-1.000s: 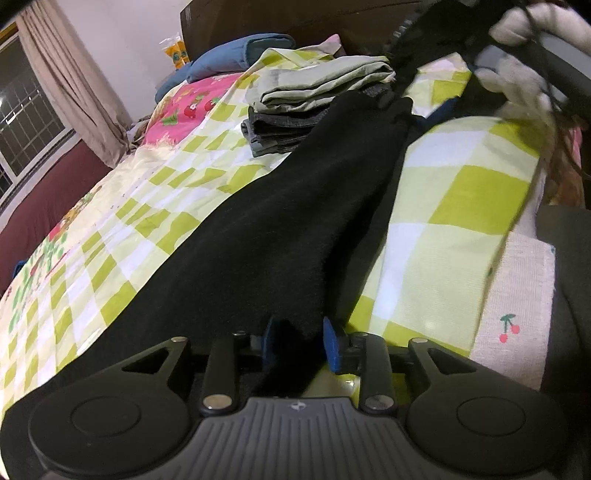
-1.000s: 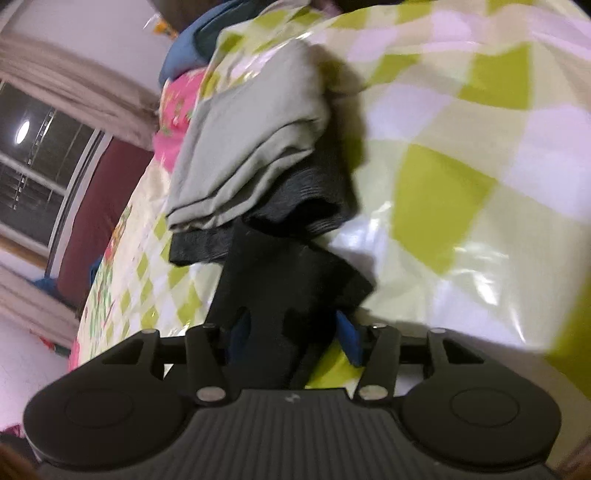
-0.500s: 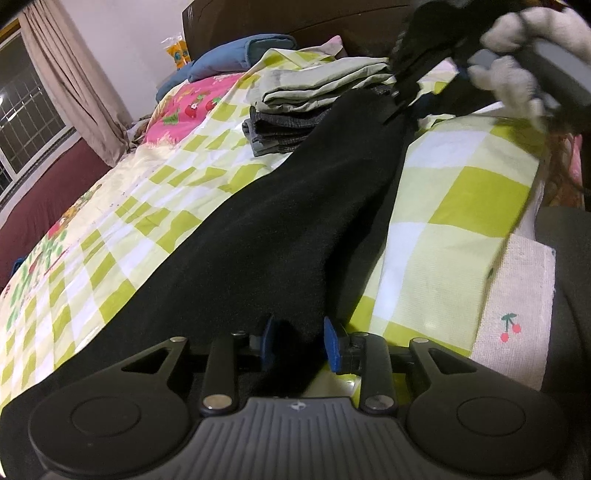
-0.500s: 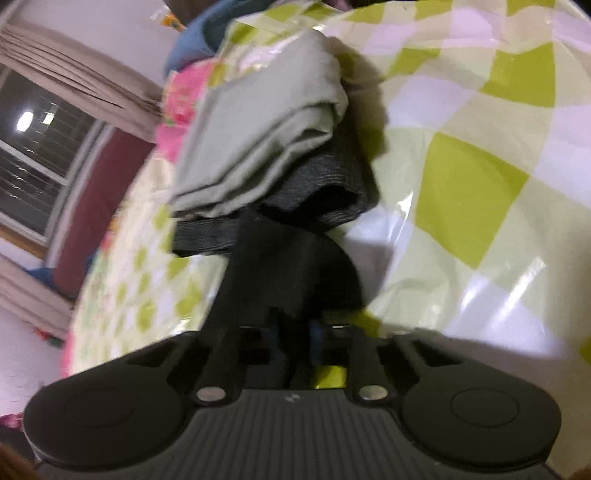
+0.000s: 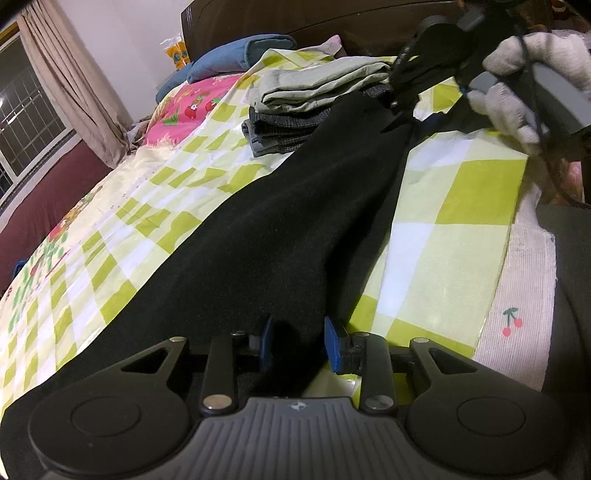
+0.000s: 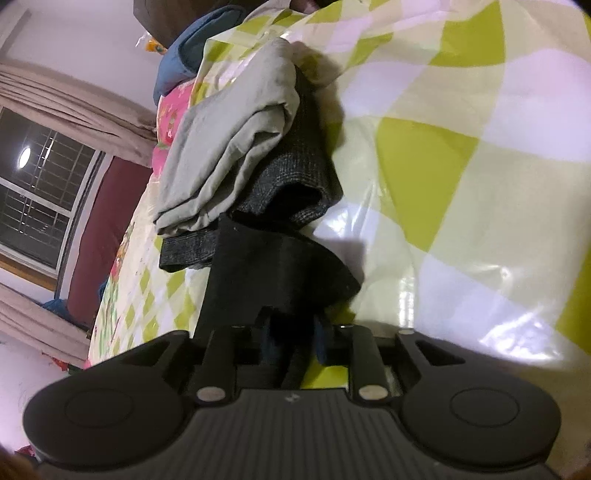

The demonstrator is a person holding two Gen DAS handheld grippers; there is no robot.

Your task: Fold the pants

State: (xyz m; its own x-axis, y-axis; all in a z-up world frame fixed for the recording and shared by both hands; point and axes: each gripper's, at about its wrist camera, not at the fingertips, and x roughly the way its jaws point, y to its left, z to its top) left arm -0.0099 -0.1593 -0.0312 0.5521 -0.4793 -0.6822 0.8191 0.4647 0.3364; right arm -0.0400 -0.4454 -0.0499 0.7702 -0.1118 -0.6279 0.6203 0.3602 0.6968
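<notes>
Black pants (image 5: 280,229) lie stretched along the green-checked bed cover (image 5: 458,229). My left gripper (image 5: 299,343) is shut on the near end of the pants, its blue pads pinching the cloth. In the left wrist view my right gripper (image 5: 402,92), held by a white-gloved hand (image 5: 528,70), grips the far end. In the right wrist view the right gripper (image 6: 293,341) is shut on the black pants (image 6: 273,266), lifted a little off the cover.
A stack of folded clothes, pale grey (image 5: 325,81) over dark grey (image 5: 288,125), lies just beyond the pants; it also shows in the right wrist view (image 6: 236,147). A blue pillow (image 5: 236,55), a wooden headboard (image 5: 332,22), a curtain (image 5: 74,85) and a window are beyond.
The right gripper closed on the far end of the pants and lifted it slightly. The left gripper has kept its hold and place.
</notes>
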